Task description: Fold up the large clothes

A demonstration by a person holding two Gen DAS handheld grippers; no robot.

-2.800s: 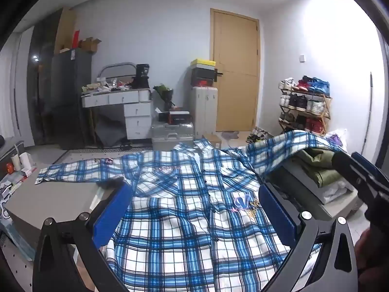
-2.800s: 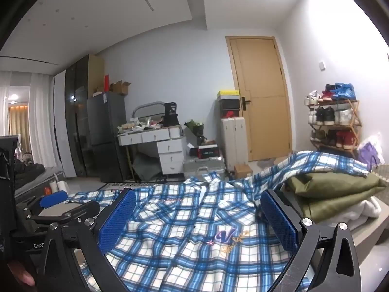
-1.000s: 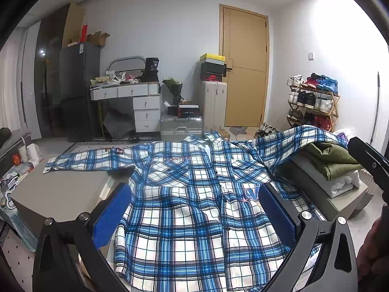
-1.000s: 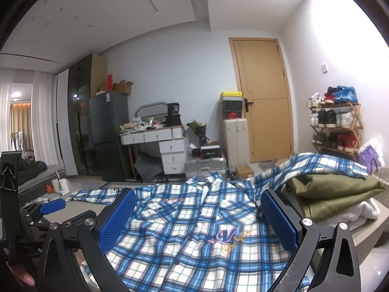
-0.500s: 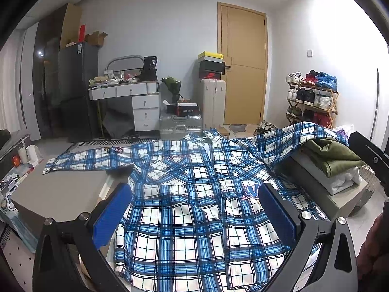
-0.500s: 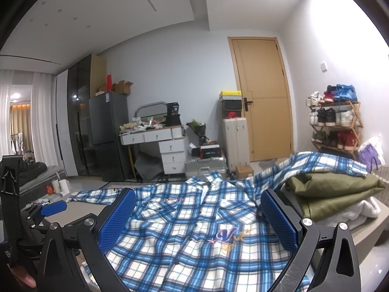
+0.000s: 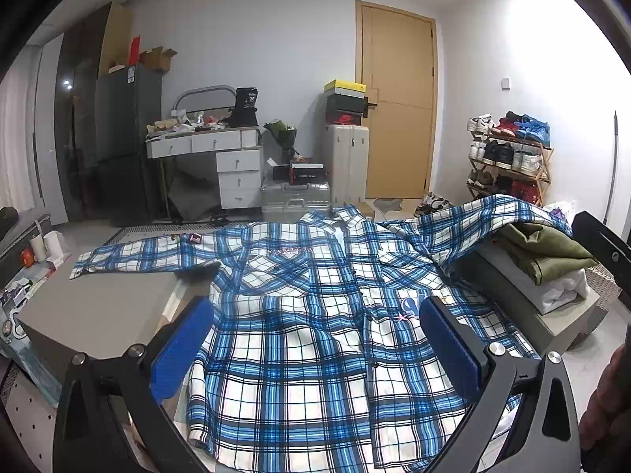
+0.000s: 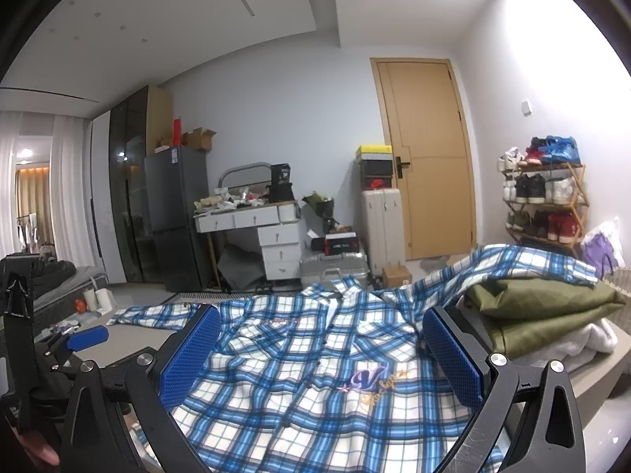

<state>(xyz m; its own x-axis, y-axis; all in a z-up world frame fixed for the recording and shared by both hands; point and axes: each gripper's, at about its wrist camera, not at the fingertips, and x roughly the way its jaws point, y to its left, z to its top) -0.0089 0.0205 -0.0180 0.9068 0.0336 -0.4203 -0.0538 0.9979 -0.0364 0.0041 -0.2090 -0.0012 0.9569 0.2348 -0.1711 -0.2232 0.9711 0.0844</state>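
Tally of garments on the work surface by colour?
Blue-and-white plaid button shirt: 1
Olive-green folded garment: 1
White folded garment: 1
Total: 3

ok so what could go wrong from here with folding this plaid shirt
1. The shirt's right sleeve is draped over the folded olive garment; pulling it in could drag that pile off its block.
2. The plaid shirt spans the gap between two grey blocks, so a fold may sag or slip there.
3. Both the left gripper and the right gripper are open above the shirt; a shallow pinch might catch only the top layer.
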